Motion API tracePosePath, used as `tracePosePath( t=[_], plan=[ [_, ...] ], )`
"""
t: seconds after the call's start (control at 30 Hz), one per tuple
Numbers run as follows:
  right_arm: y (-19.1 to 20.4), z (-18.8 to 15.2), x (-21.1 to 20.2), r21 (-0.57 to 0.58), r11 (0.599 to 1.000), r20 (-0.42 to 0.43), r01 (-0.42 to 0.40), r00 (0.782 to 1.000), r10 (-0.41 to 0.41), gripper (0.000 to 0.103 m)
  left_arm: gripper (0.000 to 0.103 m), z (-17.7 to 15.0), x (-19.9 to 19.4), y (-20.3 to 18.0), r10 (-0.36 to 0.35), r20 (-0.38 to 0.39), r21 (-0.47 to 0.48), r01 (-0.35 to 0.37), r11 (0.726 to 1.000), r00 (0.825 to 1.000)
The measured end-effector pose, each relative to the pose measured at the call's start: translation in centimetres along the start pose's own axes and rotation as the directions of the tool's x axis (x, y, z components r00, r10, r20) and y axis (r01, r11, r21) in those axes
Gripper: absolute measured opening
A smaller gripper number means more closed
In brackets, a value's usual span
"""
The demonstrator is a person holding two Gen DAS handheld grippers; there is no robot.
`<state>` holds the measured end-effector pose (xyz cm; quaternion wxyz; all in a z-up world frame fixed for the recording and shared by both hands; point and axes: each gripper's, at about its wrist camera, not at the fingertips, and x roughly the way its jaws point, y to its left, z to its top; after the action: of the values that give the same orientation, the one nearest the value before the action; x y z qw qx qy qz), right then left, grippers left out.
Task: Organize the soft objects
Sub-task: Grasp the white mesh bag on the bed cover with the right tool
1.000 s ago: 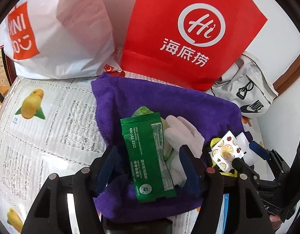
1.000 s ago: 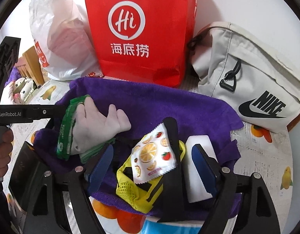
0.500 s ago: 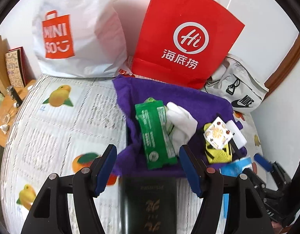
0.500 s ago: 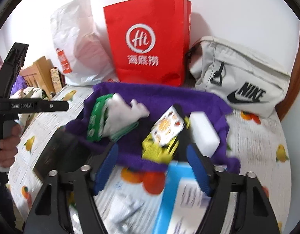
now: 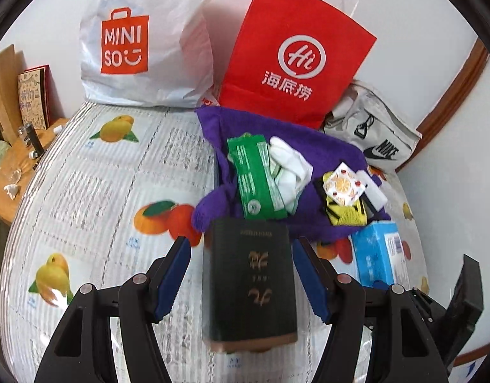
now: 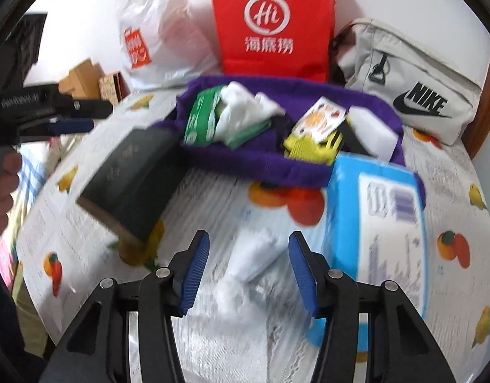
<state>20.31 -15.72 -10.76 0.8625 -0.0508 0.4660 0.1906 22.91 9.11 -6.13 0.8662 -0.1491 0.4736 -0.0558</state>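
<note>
A purple towel (image 5: pixel 312 150) (image 6: pixel 245 162) lies on the table with a green packet (image 5: pixel 254 175) (image 6: pixel 198 116), a white glove (image 5: pixel 291 166) (image 6: pixel 241 102), a yellow mesh item (image 5: pixel 344 214) (image 6: pixel 308 150), an orange-print sachet (image 5: pixel 342 185) (image 6: pixel 323 118) and a white block (image 6: pixel 371 131) on it. My left gripper (image 5: pixel 241 276) is open and empty, with a dark book (image 5: pixel 249 287) (image 6: pixel 130 175) between its fingers on the table. My right gripper (image 6: pixel 249 269) is open and empty above a clear wrapped white item (image 6: pixel 248 265).
A blue box (image 6: pixel 375 233) (image 5: pixel 377 255) lies at the towel's front right. A red paper bag (image 5: pixel 296 51) (image 6: pixel 270 19), a white Miniso bag (image 5: pixel 143 41) and a grey Nike pouch (image 6: pixel 407 79) stand behind the towel. The tablecloth (image 5: pixel 85 191) has a fruit print.
Both grippers have pulled back from the towel toward me and stay open. The book, blue box and wrapped white item have come into view.
</note>
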Motion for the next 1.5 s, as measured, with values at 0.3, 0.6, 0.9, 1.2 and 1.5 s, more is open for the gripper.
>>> tracePosePath(
  t=[0.3,0.6,0.9,1.2,1.5],
  plan=[
    [1.7,-2.8,1.8,-0.042,0.999,-0.050,0.035,0.998,-0.037,0.044,0.064,-2.1,-0.5,0.3,-0.023,-0.024,-0.001,0.023,1.000,0.999],
    [3.3,-3.8,2.4,-0.121,0.983,-0.039,0.141,0.988,-0.146,0.041,0.064,-3.3,-1.4,0.0,-0.037,-0.022,0.012,0.037,0.999,0.999],
    [2.7,-4.1,2.3,-0.066,0.996,-0.066,0.064,0.996,-0.068,0.021,0.064,-4.1,-2.6,-0.1,-0.033,-0.012,0.014,0.033,0.999,0.999],
    [2.9,-4.6,-1.6,-0.011,0.999,0.018,-0.051,0.999,0.051,0.021,0.064,-6.0,-4.2,-1.3,-0.027,-0.001,0.041,0.027,0.999,1.000],
    [0.4,-6.9,-5.7,0.033,0.999,0.077,-0.039,0.996,0.036,0.021,0.064,-9.7,-4.0,-3.4,-0.052,-0.050,0.056,0.055,0.997,0.997]
  ],
)
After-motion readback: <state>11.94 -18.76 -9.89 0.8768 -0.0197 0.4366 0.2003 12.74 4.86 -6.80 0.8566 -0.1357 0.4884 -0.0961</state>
